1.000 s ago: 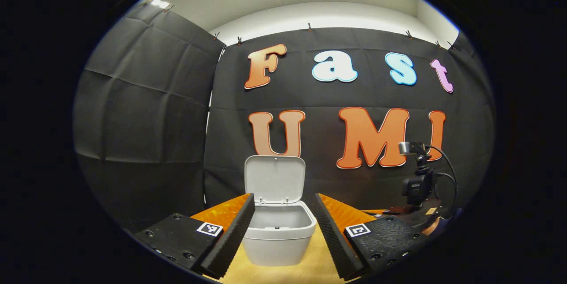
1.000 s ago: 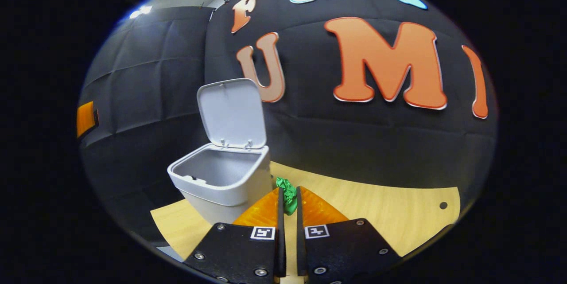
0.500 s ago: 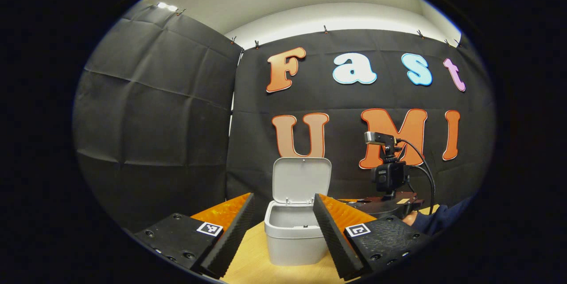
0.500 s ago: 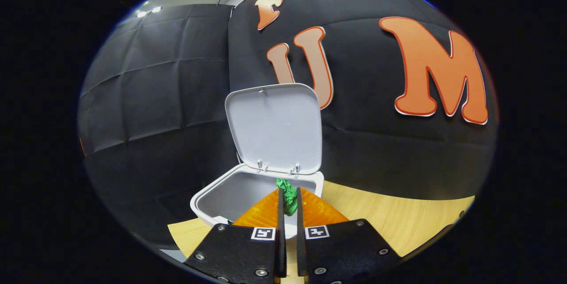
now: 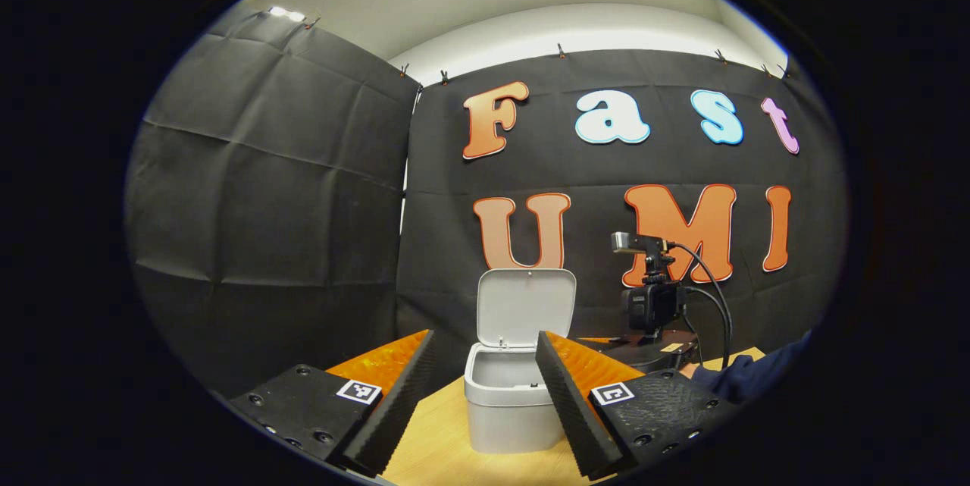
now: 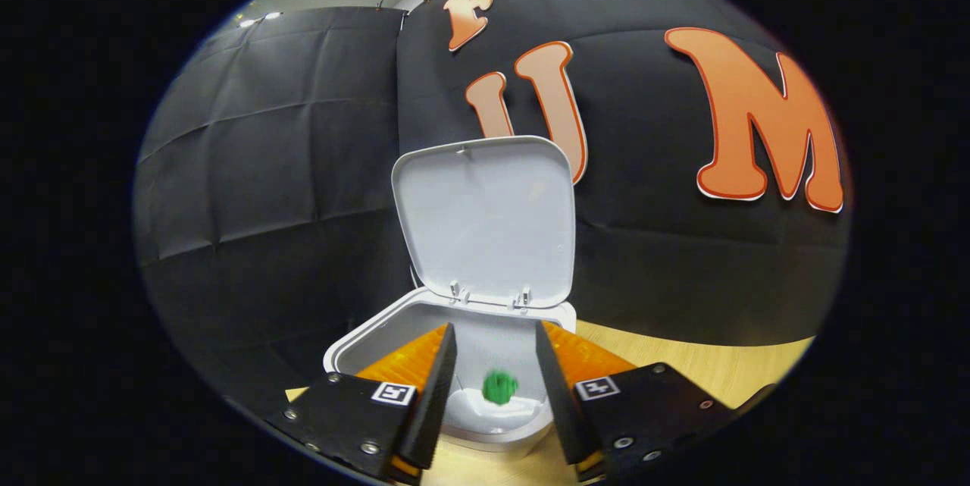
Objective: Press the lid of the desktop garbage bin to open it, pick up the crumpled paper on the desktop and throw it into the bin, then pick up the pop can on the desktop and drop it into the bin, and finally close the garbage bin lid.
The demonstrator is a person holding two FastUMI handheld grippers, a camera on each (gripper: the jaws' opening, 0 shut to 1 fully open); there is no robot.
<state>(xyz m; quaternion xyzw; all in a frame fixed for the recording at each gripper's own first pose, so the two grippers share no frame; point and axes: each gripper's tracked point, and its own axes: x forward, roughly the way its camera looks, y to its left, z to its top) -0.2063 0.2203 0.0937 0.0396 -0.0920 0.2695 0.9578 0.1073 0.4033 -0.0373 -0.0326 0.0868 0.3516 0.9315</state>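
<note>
Your right hand-held gripper (image 6: pixel 492 395) sits directly over the mouth of the light grey plastic desktop bin (image 6: pixel 523 425), fingers spread apart with nothing between them, their tips inside the line of the rim with open gap at both 3 and 9 o'clock. The small green crumpled paper ball (image 6: pixel 499 387) shows between those fingers, blurred, inside the bin's opening and touching neither finger; you cannot tell whether it is resting on the bottom. The bin's flat rounded-rectangle lid (image 6: pixel 485 221) stands upright on its hinges at 12 o'clock from the opening. In the left gripper view, your left hand-held gripper (image 5: pixel 485 395) is also spread wide and empty, held back from the bin (image 5: pixel 504 410), which stands between its fingers farther off with bare pale wood-grain counter (image 5: pixel 432 448) in front of it. At 2 o'clock from the bin there, the other gripper's black camera mount with a looping cable (image 5: pixel 652 296) rises just beside the lid, and a dark blue sleeve (image 5: pixel 750 376) enters at 3 o'clock. Black creased cloth (image 5: pixel 265 205) walls the booth behind.
</note>
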